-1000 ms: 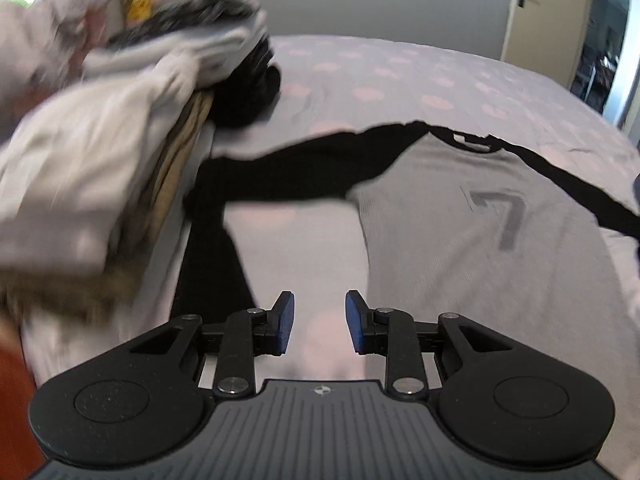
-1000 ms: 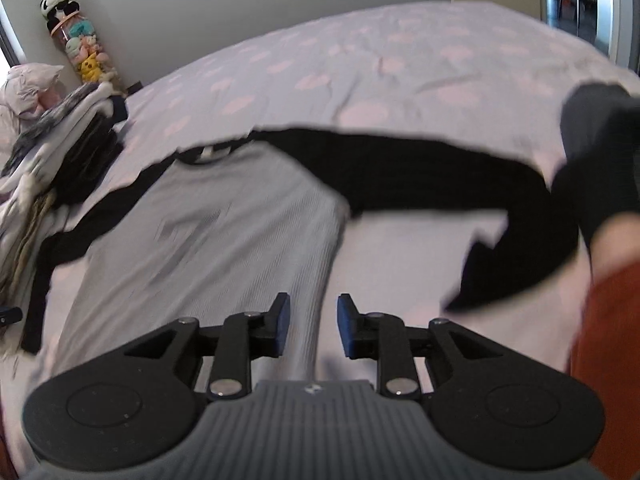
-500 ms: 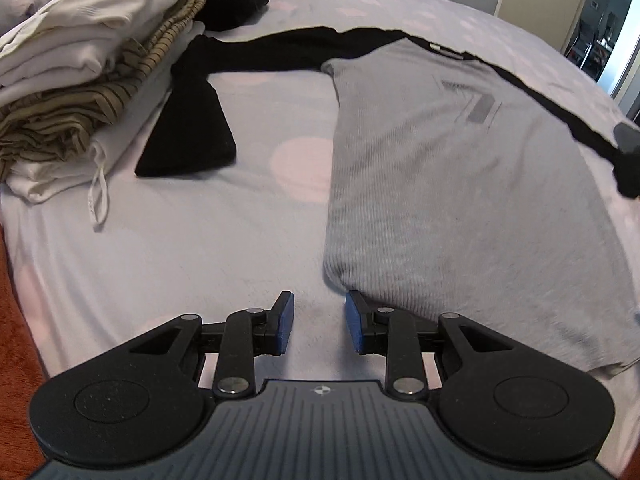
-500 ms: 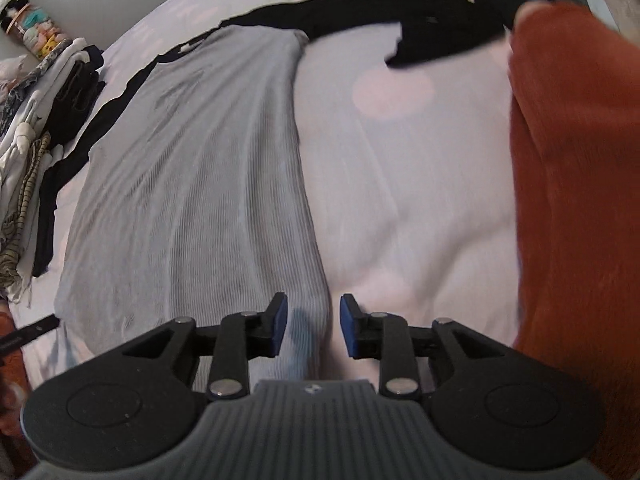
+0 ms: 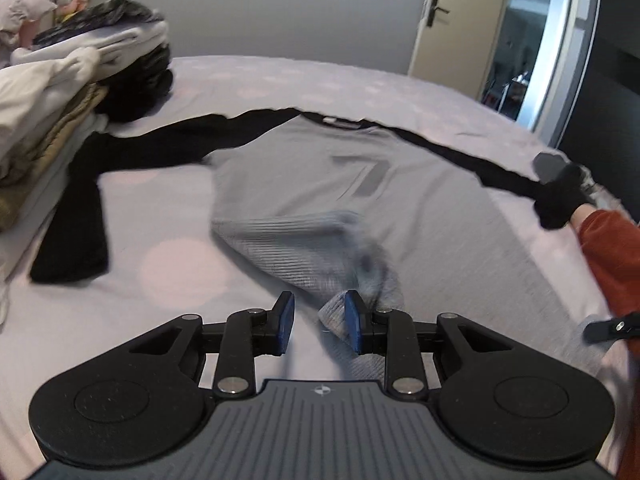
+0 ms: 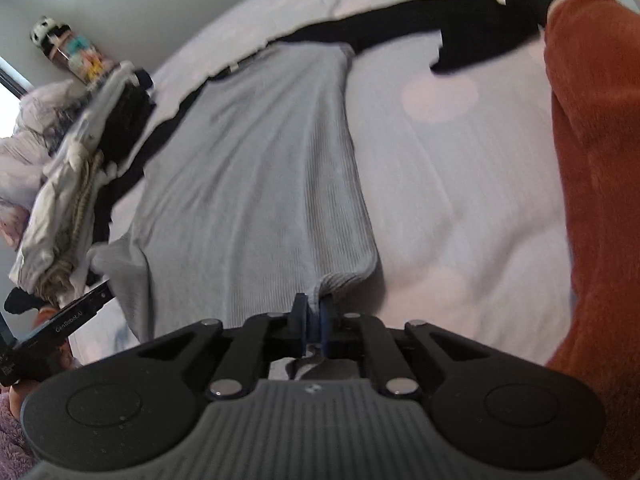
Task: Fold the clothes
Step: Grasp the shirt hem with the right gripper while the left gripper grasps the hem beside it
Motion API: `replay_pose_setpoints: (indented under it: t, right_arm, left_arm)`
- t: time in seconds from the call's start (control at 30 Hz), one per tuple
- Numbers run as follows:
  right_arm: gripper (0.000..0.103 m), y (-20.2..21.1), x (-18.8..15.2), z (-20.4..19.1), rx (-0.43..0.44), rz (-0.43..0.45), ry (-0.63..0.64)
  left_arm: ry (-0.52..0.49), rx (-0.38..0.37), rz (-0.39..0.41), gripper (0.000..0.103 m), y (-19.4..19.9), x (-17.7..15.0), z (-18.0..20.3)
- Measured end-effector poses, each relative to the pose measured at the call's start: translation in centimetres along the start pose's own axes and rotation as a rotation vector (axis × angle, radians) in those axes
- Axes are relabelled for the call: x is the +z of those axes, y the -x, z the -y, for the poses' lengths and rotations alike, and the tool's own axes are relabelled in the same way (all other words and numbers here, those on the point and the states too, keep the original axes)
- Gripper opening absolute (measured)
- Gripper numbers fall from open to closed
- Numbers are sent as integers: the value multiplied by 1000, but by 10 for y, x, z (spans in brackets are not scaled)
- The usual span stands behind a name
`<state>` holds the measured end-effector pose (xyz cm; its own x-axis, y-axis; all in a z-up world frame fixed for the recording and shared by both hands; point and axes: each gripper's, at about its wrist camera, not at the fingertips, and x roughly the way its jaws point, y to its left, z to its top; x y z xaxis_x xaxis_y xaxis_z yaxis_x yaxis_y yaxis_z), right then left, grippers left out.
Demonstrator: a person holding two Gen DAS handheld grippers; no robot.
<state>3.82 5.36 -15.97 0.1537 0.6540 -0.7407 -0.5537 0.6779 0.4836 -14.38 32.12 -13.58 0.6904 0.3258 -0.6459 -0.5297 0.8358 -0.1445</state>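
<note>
A grey shirt (image 5: 400,200) with black sleeves and a "7" print lies spread on the bed; it also shows in the right wrist view (image 6: 248,168). My left gripper (image 5: 318,322) is open, with the shirt's lifted left hem corner (image 5: 340,312) lying between its jaws against the right pad. My right gripper (image 6: 314,316) is shut on the shirt's right hem corner (image 6: 340,280). The hem on the left side is bunched and raised off the bed.
A pile of folded and loose clothes (image 5: 60,92) sits at the left edge of the bed (image 5: 160,320). An orange-sleeved arm (image 6: 592,160) is at the right. A door (image 5: 452,20) stands behind the bed.
Both grippers came to the shirt's bottom hem. The right gripper closed on its hem corner. The left hem corner has risen off the bed into the left jaws.
</note>
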Motion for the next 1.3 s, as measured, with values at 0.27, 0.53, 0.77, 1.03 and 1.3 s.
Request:
replay_pose_setpoints:
  t: [0.27,0.53,0.77,1.03,1.3]
  right_arm:
    - [8,-8,2,-4,-31,-15,18]
    - [11,-12,1,-4,-43,-33,27]
    - [19,-9,-1,-3,-54,-40,5]
    - [33,-1,-3,12,-87,-67,-108]
    - [8,9,-2,4,-63,-69,-71]
  left_arm:
    - [-19,-15,1,32,-7,0,7]
    - [-137,-63,39,43,-1,1,31]
    - [-268,62,-18,31,-27,-6,47]
    - [-129,20,6,12,-9,0,28]
    - [79,55,-61,11,47,12,-11]
